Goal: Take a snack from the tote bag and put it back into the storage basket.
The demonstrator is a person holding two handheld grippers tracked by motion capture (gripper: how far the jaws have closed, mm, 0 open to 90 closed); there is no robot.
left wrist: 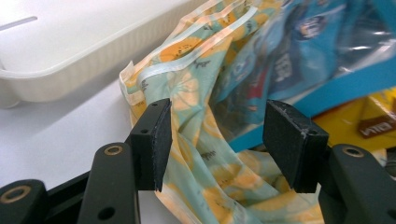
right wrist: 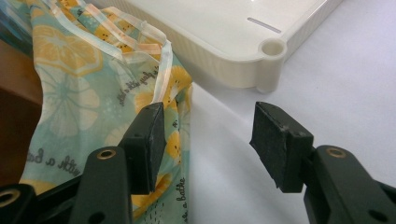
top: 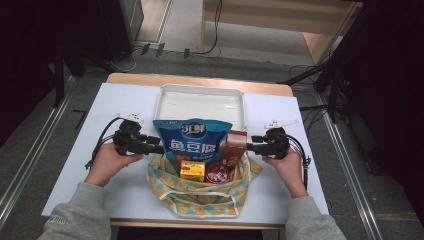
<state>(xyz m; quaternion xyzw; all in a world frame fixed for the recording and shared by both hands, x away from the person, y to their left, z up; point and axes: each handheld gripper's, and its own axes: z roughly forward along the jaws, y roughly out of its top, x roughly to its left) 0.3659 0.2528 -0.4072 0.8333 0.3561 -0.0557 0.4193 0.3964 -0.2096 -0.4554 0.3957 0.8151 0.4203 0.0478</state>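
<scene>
Bag mouth flanked by both claws, snacks to be unloaded.

High view: the fabric bag [top: 200,192] is laid on the surface [top: 75,165], just in front of the white tray [top: 200,102]; the left claw [top: 157,148] and right claw [top: 251,147] are placed at its two sides. Left gripper view: the jaws are held wide, bag cloth between them, unpinched. Right gripper view: the jaws are parted, the bag edge just beside one pad, nothing gripped. The step is judged to be bag opening; next, each rim must be clamped.
</scene>
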